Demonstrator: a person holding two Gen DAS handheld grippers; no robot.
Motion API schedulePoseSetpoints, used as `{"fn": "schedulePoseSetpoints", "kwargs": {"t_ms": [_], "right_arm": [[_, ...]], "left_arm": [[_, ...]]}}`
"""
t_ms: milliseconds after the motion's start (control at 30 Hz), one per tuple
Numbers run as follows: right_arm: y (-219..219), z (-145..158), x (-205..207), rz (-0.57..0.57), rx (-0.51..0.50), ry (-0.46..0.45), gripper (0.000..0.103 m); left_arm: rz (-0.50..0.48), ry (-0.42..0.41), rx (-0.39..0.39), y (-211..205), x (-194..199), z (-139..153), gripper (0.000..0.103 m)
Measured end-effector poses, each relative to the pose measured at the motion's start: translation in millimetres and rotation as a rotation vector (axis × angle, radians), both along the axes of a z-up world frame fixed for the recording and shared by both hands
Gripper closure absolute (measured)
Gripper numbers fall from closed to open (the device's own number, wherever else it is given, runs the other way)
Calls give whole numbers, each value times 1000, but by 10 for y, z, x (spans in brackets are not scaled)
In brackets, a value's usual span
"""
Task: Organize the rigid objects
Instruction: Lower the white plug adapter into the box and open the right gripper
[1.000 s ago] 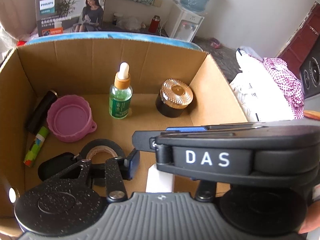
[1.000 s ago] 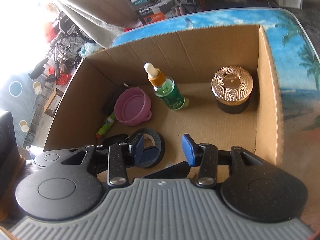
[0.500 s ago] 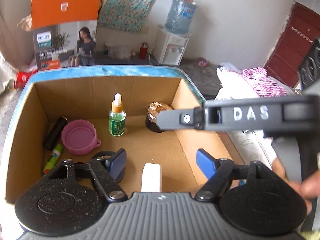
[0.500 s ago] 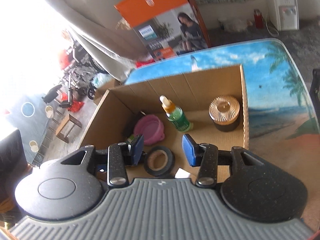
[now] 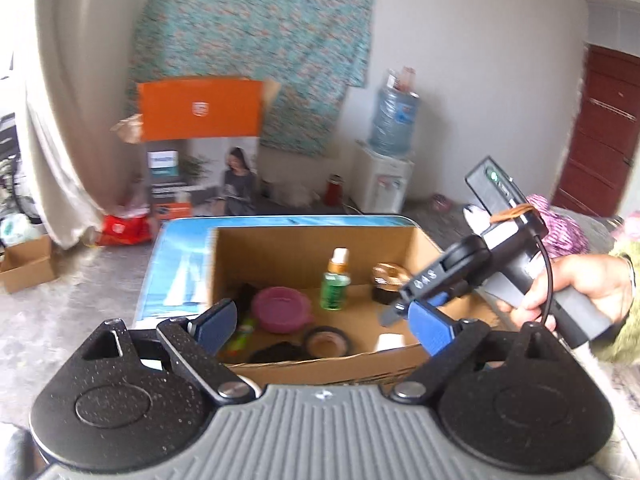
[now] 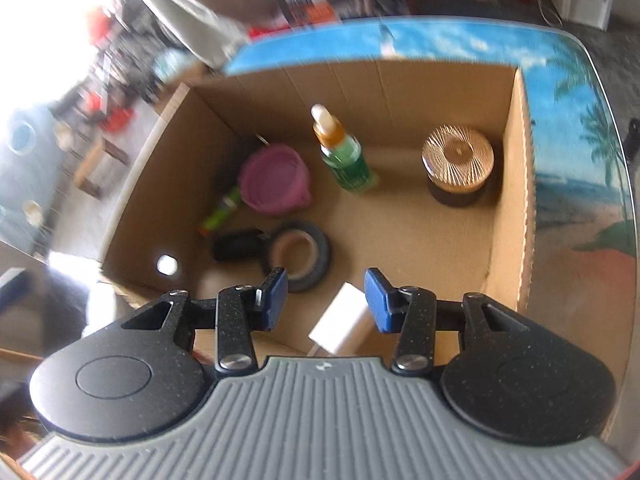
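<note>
Left gripper (image 5: 320,326) fingers opening, pinching nothing; right gripper (image 6: 326,300) fingers spread, empty; box (image 6: 516,216) near wall hiding white block (image 6: 340,326) partly.

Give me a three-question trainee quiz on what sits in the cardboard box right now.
1. True or false: the green dropper bottle lies on its side in the cardboard box.
2. Which thing stands nearest the box's right wall? A) pink cup B) gold-lidded jar C) tape roll
3. Fill in: the white block lies below the right gripper, whose fingers are ____ it.

Key: 1 false; 2 B; 3 clear of (not gripping).
</note>
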State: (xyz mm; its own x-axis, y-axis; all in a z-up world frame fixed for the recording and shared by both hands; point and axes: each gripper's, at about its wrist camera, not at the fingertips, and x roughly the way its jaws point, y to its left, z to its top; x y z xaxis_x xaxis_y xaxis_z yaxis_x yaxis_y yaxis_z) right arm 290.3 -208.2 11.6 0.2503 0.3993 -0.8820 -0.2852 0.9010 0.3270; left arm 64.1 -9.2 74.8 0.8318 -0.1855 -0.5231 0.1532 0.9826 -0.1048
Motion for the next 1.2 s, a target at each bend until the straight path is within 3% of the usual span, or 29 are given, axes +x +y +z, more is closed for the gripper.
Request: {"fn": "schedulePoseSetpoints", "kwargs": {"t_ms": [267,433,667,867,1000,1200], "right_arm": [[201,-430,239,-17,-136,157,60],[197,-560,282,-31,-136,224,63],[265,-438,307,23,-175,129,73],[288,-371,510,30,-161,46,74],[241,-352,642,13,-68,34,74],[114,-206,706,-6,-104,-37,73]], "left_arm": [[108,1,-53,463,-92,-171,9],[124,15,-82,666,-70,-261,9],[153,18,-127,836,-76,-322,9],[155,24,-110,821,-92,-340,9],[160,30,-108,828,-99,-341,9],[161,33,-103,819,-88,-343,9]]}}
